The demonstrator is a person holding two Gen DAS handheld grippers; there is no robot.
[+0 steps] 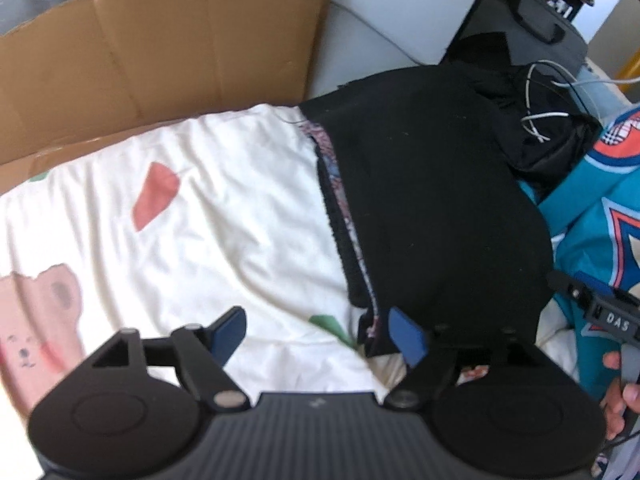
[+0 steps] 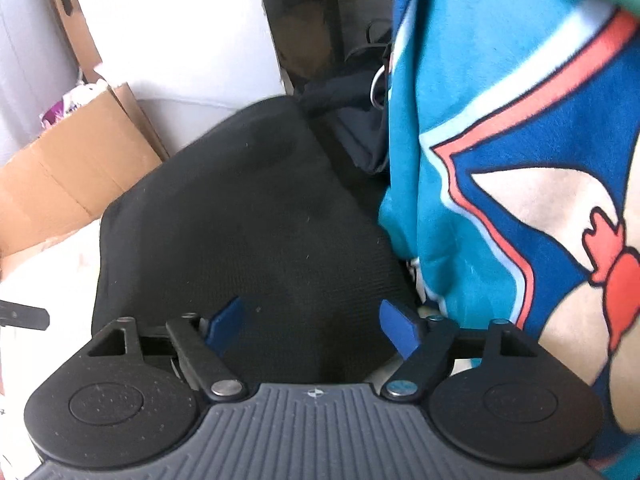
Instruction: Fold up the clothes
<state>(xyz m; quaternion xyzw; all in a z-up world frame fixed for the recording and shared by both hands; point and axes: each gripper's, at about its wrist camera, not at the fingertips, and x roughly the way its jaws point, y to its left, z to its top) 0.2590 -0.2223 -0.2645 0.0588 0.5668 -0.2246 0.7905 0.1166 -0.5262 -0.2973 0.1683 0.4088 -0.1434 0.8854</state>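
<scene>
A folded black garment [image 1: 432, 208] lies on a white bedsheet [image 1: 208, 216] printed with a bear and coloured shapes. Its left edge shows a patterned inner layer. My left gripper [image 1: 320, 334] hovers open over the sheet at the garment's near left corner, with no cloth between the blue pads. In the right wrist view the same black garment [image 2: 248, 224] fills the middle. My right gripper [image 2: 312, 328] stands open just above its near part, pads apart and nothing pinched. The right gripper's tip and the hand holding it show at the right edge of the left wrist view.
A flattened cardboard box [image 1: 160, 48] stands behind the bed at the left. A teal and blue printed garment [image 2: 520, 160] hangs close on the right. A dark bag with white cables [image 1: 548, 120] sits behind the black garment, next to a white wall panel [image 2: 172, 32].
</scene>
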